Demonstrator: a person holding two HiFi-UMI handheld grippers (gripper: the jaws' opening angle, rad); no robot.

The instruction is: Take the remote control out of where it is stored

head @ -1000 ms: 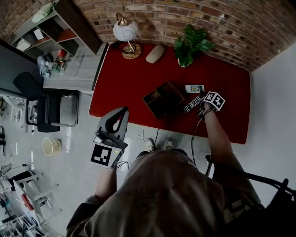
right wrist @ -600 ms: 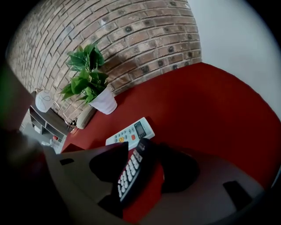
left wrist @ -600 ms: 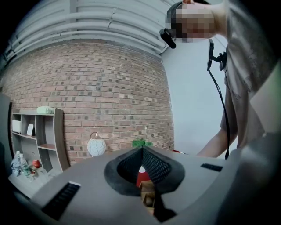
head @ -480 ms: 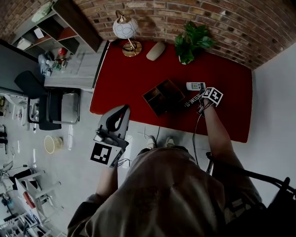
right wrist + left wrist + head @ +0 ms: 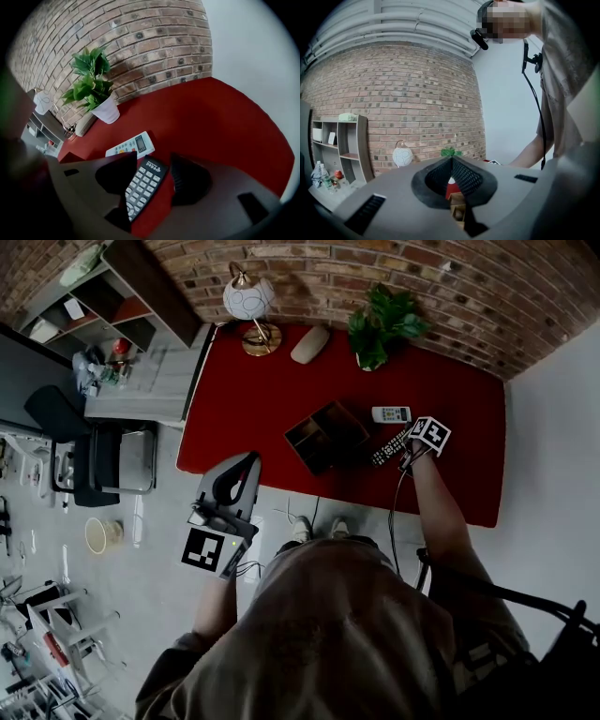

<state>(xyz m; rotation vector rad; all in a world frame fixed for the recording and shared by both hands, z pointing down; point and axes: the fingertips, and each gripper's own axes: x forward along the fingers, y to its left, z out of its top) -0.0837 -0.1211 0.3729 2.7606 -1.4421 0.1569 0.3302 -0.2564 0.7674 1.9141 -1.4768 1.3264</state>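
Note:
A black remote (image 5: pixel 388 447) lies on the red table (image 5: pixel 244 409), just right of the brown wooden organizer box (image 5: pixel 325 435). A white remote (image 5: pixel 392 414) lies behind it. My right gripper (image 5: pixel 408 452) points steeply down over the black remote (image 5: pixel 143 185), jaws open. The remote sits between them; the left pad overlaps its edge and red table shows along the right pad. The white remote (image 5: pixel 131 144) lies just beyond. My left gripper (image 5: pixel 249 463) hangs level over the floor, off the table's front-left corner. That left gripper (image 5: pixel 451 161) is shut with nothing in it.
A potted plant (image 5: pixel 380 329), a globe lamp (image 5: pixel 246 301) and a grey oval object (image 5: pixel 309 345) stand along the brick wall. A grey side desk (image 5: pixel 150 381), shelves (image 5: pixel 103 296) and a black chair (image 5: pixel 103 460) are at the left. A cable runs down from the right gripper.
The right gripper has tilted slightly over the black remote, which stays where it was. The left gripper has not moved.

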